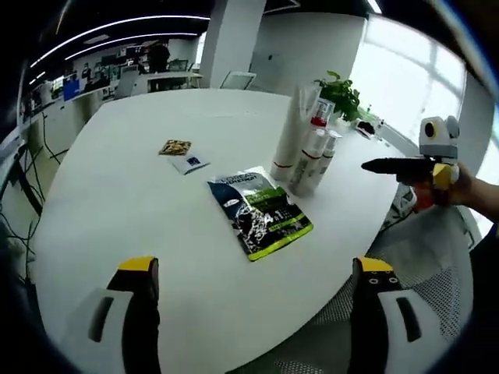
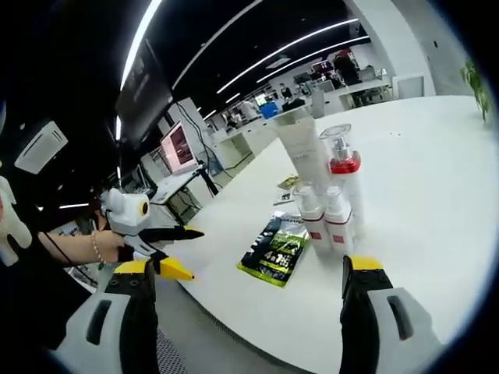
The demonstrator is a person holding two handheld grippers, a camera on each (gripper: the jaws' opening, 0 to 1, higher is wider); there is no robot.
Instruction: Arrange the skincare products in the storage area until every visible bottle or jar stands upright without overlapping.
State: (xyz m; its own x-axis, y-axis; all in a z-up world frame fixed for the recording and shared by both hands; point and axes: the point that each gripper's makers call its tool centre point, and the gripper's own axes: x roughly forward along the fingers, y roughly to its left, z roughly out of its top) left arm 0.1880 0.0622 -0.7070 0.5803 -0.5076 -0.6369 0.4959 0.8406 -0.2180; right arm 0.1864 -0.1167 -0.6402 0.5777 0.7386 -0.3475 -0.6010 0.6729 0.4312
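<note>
white bottles red-banded, upright, clustered, touching

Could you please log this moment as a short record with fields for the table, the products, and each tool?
surface: white table
products: tall tube, pump bottle and two small bottles, all upright, grouped close together
flat items: green pouch lying beside the group; two small sachets further off
left tool: open, holding nothing, over the table's near edge
right tool: open, holding nothing, facing the bottles
background: potted plant
</note>
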